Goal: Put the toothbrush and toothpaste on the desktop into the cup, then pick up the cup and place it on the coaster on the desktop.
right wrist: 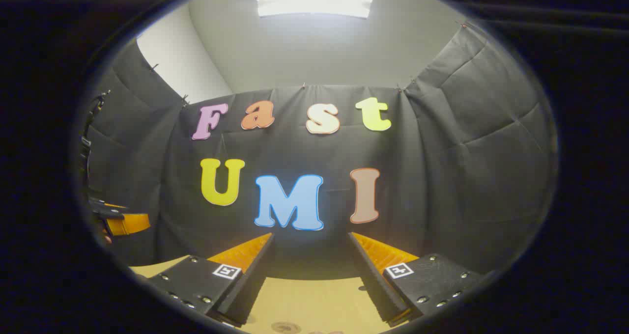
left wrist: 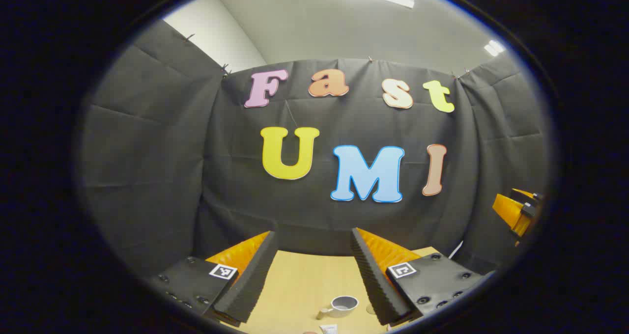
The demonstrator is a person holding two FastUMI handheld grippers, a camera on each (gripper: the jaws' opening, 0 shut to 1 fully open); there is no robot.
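In the left gripper view a pale cup [left wrist: 343, 304] with a side handle stands upright on the wooden desktop [left wrist: 295, 285], low between my fingers. A small white object [left wrist: 328, 329] lies just in front of it at the bottom edge; I cannot tell whether it is the toothpaste. My left gripper [left wrist: 312, 233] is open, raised above the desk and holds nothing. My right gripper [right wrist: 310, 236] is open and empty too, above the desktop [right wrist: 314, 299]. A round brownish disc [right wrist: 286, 327], maybe the coaster, lies at the bottom edge of the right gripper view.
The black cloth wall closes the desk at the back and on both sides. The right gripper [left wrist: 518, 211] appears at the right edge of the left gripper view, and the left gripper [right wrist: 123, 223] at the left edge of the right gripper view.
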